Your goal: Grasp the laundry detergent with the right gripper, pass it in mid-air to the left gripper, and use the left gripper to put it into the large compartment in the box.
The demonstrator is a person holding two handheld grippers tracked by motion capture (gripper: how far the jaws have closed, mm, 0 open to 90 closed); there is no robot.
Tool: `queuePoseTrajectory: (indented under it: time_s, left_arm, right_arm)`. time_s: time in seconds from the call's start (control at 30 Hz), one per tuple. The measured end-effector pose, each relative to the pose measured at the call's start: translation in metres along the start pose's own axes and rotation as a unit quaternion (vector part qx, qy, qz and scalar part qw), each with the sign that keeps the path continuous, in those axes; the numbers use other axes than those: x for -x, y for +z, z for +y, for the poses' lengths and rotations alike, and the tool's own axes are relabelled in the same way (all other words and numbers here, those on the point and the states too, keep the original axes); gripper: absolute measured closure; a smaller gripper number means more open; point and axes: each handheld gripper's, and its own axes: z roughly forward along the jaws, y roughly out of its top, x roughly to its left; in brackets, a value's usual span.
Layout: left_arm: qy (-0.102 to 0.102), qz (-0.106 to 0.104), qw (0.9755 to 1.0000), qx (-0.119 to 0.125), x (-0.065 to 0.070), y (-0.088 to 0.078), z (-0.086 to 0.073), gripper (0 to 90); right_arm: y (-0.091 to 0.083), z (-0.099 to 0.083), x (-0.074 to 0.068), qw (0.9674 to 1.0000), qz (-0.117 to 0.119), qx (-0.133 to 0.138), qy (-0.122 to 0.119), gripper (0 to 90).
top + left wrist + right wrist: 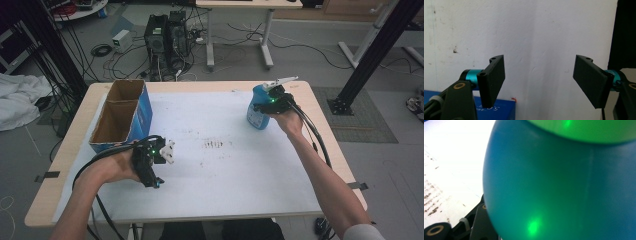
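**A:** Where room matters, best to start big: take in the desk [200,86], covered by a white sheet [225,185], with bare wood left as a rim all round.

**B:** Noted. Then spot the cardboard box [142,117] at the far left, open top up and split into two compartments, with nothing seen inside. Probably parked there to take things dropped in from above.

**A:** Next, find the blue bottle [256,116], upright near the far right corner and well apart from that box. Gripped by the right tongs [270,101], clamped on its body from the near side, likely so as to lift without tipping.

**B:** Close to the desk's edge, though. Better to carry inward over the sheet's broad middle, marked by nothing but faint dark smudges [215,144].

**A:** And the left tongs [539,75]? Spread wide, clasping nothing, parked low over the sheet just beside the box's near end. Possibly waiting to steady the box.

**B:** Fair guess. Worth keeping above the box wall on the way across, then lowering straight into a compartment.
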Motion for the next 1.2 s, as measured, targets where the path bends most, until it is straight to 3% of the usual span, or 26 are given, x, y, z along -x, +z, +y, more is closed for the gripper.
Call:
queuePoseTrajectory:
  time_s: [0.4,0.5,0.67,0.8,0.97,1.1,1.13,1.17,1.2]
  left_arm:
    - [-0.001,-0.002,1.0000,0.001,-0.004,-0.003,0.002,25.8]
    - [-0.005,0.000,1.0000,0.005,-0.007,-0.006,0.004,25.8]
    - [-0.007,-0.004,0.9999,0.008,-0.016,-0.015,0.012,25.8]
    - [-0.017,-0.004,0.9997,0.014,-0.024,-0.027,0.019,25.9]
    - [-0.027,-0.010,0.9986,0.044,-0.040,-0.049,0.029,25.8]
    - [-0.034,-0.013,0.9981,0.049,-0.050,-0.062,0.040,25.8]
    - [-0.034,-0.013,0.9981,0.049,-0.050,-0.062,0.040,25.9]
    - [-0.034,-0.015,0.9979,0.052,-0.053,-0.064,0.043,25.9]
    - [-0.037,-0.022,0.9975,0.056,-0.056,-0.067,0.047,25.8]
  right_arm:
    - [-0.001,0.000,0.001,1.0000,0.007,0.002,-0.001,46.8]
    - [-0.007,0.003,-0.002,0.9998,0.010,0.010,-0.013,46.8]
    - [-0.024,0.010,-0.007,0.9981,0.048,0.022,-0.030,46.5]
    - [-0.039,0.015,-0.012,0.9964,0.064,0.029,-0.047,46.5]
    - [-0.055,0.022,-0.022,0.9908,0.102,0.024,-0.086,46.6]
    - [-0.060,0.027,-0.031,0.9819,0.153,0.017,-0.109,46.6]
    - [-0.060,0.027,-0.031,0.9819,0.153,0.017,-0.109,46.6]
    - [-0.061,0.028,-0.035,0.9798,0.164,0.016,-0.113,46.5]
    - [-0.062,0.030,-0.043,0.9749,0.184,0.017,-0.124,46.7]
